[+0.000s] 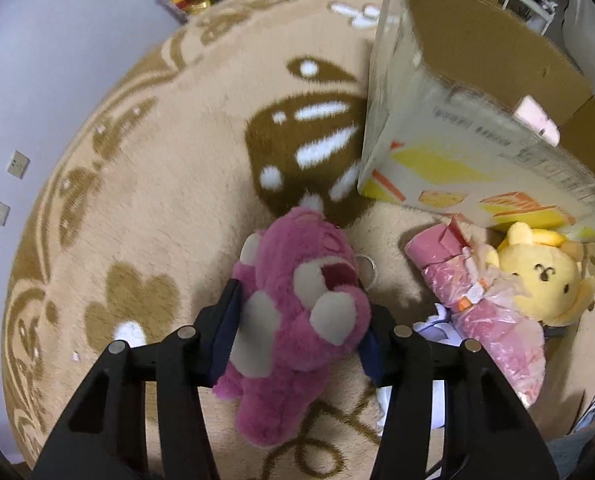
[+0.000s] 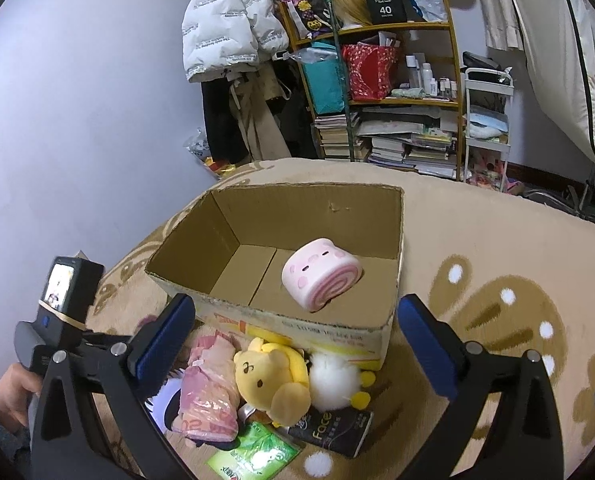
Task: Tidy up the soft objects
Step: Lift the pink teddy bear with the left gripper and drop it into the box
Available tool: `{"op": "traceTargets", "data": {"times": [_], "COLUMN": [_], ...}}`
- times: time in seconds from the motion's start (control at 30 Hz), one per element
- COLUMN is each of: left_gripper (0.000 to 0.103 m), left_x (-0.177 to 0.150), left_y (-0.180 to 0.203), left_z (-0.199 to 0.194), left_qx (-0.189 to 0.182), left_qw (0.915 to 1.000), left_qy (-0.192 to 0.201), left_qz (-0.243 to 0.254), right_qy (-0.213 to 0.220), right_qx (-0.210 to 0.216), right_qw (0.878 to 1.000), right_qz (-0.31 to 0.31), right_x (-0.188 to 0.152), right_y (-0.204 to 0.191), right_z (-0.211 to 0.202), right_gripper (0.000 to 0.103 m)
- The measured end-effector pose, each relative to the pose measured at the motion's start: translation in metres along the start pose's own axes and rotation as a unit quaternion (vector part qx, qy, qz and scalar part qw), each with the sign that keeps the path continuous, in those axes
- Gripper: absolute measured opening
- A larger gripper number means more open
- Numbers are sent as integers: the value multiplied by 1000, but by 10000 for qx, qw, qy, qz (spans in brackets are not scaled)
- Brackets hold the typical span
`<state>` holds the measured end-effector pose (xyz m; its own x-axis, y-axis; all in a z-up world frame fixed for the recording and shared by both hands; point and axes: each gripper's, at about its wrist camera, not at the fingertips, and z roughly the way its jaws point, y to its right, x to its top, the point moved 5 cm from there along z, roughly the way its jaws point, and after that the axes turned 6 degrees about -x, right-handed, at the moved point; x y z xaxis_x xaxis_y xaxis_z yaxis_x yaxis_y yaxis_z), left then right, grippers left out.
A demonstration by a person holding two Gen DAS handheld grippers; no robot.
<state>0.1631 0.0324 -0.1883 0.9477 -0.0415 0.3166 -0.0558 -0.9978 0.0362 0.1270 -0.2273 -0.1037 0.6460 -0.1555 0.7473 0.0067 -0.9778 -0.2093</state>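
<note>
Pinching the pink plush bear (image 1: 297,320) across its belly, the left gripper (image 1: 297,328) is pointing steeply down at the rug (image 1: 157,208), its blue pads (image 1: 227,328) pressing into the fur on both flanks. The bear is lying on its back on the rug, and the hold is sitting low on a squashy body, so the plush may be slipping or rotating out once it is being lifted. A metal key ring (image 1: 367,268) is hanging by the bear's head and could be catching on the neighbouring clutter.

Just beside the bear, a pink plastic-wrapped bundle (image 1: 481,304) is leaning against a yellow plush (image 1: 545,276), both lying at the foot of the cardboard box (image 1: 457,128); a careless swing risks dragging the crinkly wrap along.

Hovering over that same pile, the right gripper (image 2: 297,344) is standing spread wide with nothing between its fingers. Below it a white fluffy toy (image 2: 333,380), a dark tissue pack (image 2: 333,428) and a green packet (image 2: 253,456) are crowding the yellow plush, so a grab there may be picking up a non-soft item.

Farther off, the box is sitting open with a pink roll-shaped squishy (image 2: 321,276) already inside; its near wall is standing tall enough to be clipping a low-carried bear.
</note>
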Motion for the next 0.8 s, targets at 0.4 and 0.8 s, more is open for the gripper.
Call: {"op": "traceTargets", "data": {"times": [0.4,0.8], "left_gripper": [51,51], "left_x": [23,79], "left_y": [25,56], "left_z": [-121,-142], "left_qx": [-310,-558], "left_qw": [9736,9607], "left_qy": [2223,2633], "left_qz": [411,682], "right_qy": [-71,-116], "right_qx": [-149,-127], "right_qw": [9998,9998], "right_qz": [144,33], "right_x": [-7,-9], "right_y": [4,-6], "right_z": [-12,-14], "right_gripper": [103,103]}}
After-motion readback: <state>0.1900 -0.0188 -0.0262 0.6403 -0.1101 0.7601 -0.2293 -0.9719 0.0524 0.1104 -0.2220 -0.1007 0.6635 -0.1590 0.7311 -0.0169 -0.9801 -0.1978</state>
